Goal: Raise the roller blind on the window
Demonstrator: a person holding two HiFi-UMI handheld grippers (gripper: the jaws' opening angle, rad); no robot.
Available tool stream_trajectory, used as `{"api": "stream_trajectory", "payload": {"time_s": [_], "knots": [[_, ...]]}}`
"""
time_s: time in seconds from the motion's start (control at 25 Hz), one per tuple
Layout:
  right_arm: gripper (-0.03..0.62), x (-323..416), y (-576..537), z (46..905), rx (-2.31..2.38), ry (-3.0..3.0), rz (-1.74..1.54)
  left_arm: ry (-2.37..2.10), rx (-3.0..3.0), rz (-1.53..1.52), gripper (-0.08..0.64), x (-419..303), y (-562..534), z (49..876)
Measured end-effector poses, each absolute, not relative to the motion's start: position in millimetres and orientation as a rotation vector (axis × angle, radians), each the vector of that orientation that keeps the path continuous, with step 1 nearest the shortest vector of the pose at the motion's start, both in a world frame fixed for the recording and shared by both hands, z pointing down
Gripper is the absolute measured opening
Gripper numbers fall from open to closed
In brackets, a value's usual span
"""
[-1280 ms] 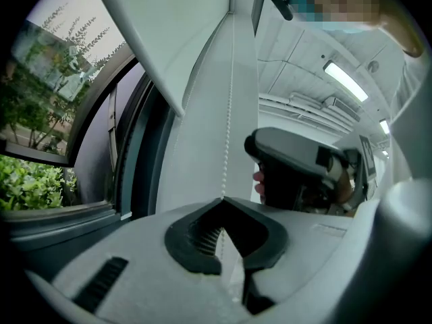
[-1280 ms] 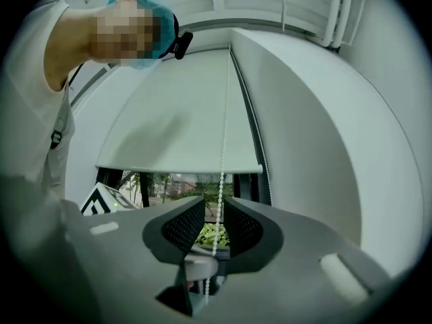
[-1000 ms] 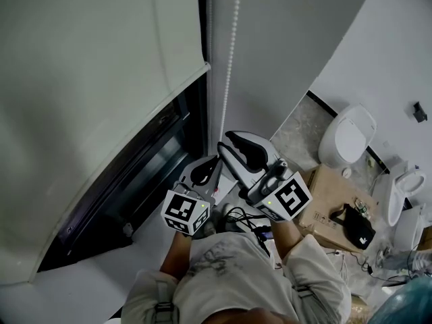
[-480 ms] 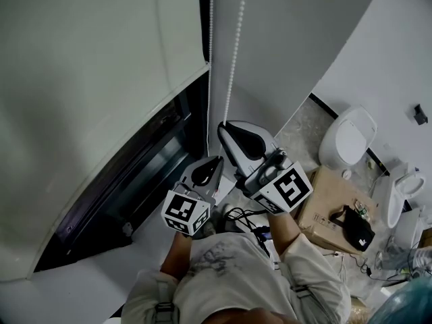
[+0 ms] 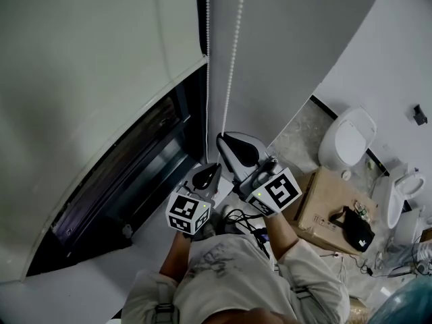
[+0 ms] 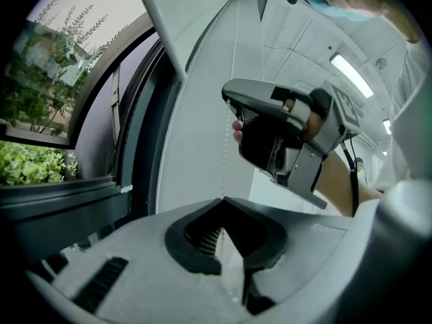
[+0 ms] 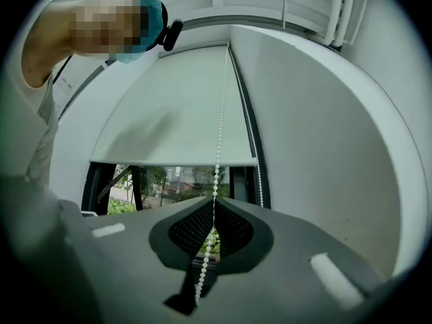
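Note:
The white roller blind (image 5: pixel 88 79) hangs part-way down the dark-framed window (image 5: pixel 135 174); its bottom edge (image 7: pixel 175 162) shows trees below it. A white bead chain (image 5: pixel 233 52) hangs beside the blind. My right gripper (image 5: pixel 224 142) is shut on the front strand (image 7: pixel 219 127), which runs between its jaws (image 7: pixel 214 199). My left gripper (image 5: pixel 210 169) sits lower and to the left, shut on the thinner back strand (image 5: pixel 207 79); that strand (image 6: pixel 226 154) enters its closed tips (image 6: pixel 223 199). The right gripper (image 6: pixel 270 123) shows above it in the left gripper view.
A plain white wall (image 5: pixel 290 59) stands right of the chain. On the floor to the right are a white toilet (image 5: pixel 347 137), a cardboard box (image 5: pixel 324 201) and a black bag (image 5: pixel 358 228). The window sill (image 5: pixel 148 241) lies below the grippers.
The blind's bottom edge has risen a little and more window shows. The right gripper has moved slightly down and left along the chain; the left one has shifted slightly right.

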State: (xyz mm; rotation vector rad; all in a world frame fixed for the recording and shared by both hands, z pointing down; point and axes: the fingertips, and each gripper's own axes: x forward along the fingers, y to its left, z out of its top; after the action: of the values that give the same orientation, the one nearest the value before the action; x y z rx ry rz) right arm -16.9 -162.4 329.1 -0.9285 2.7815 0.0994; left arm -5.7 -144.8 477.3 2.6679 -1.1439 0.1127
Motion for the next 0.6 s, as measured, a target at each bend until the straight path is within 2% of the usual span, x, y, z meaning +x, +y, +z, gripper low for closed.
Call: {"api": "stream_trajectory", "payload": {"time_s": [0.6], "knots": [[0.013,-22.1,-155.9,381.5,-0.964,2.838,-0.011,-1.106,2.594,0.189,0.009,-9.7,-135.8,530.2]]}}
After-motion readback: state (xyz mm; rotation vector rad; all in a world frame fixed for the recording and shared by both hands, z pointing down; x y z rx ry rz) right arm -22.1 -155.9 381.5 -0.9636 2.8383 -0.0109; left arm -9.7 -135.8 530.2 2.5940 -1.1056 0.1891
